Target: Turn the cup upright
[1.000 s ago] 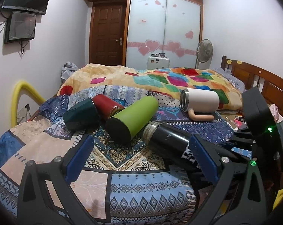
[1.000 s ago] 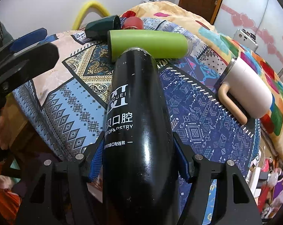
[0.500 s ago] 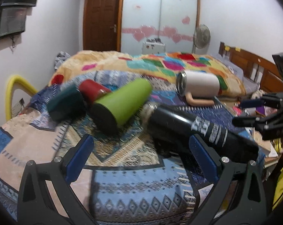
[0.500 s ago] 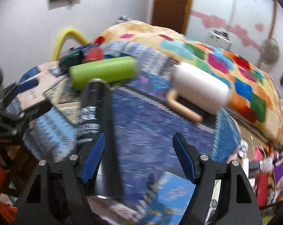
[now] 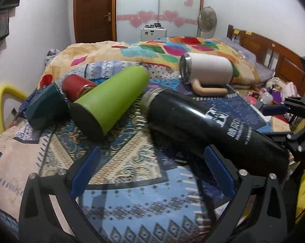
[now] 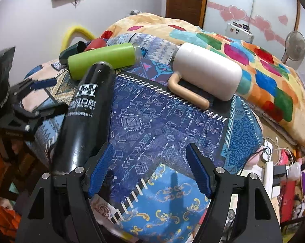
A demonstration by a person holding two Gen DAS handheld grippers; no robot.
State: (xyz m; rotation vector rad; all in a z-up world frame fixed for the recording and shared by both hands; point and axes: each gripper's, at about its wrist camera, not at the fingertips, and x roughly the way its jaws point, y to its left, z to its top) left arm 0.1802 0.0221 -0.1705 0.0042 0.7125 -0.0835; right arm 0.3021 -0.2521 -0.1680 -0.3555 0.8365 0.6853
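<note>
The black flask (image 6: 85,113) lies on its side on the blue patterned blanket (image 6: 162,125), its base end overhanging the blanket's near edge and its open steel-rimmed mouth (image 5: 152,99) pointing toward the green bottle (image 5: 110,103). White lettering runs along its body. From the left wrist view its interior cannot be seen; the mouth is turned partly away.

The right gripper (image 6: 150,168) sits just beside the flask's base end, jaws spread wide, with nothing between the blue pads; only blanket shows in the gap. The left gripper (image 5: 152,172) is likewise spread wide and holds nothing. The flask's lower body passes behind its right pad (image 5: 217,168), so whether they touch cannot be told.

Just beyond the flask's mouth the green bottle lies on its side, dark base toward the left wrist camera. Farther from the flask, a red cup (image 5: 77,87) and a dark green cup (image 5: 46,109) lie tipped against the green bottle; the red cup's far end is hidden behind the bottle. Their contents cannot be made out.

Well apart from the flask, a white mug (image 6: 207,73) with a tan handle (image 6: 186,93) lies on its side, handle resting on the blanket, its steel rim (image 5: 185,67) turned away from the right wrist camera.
</note>
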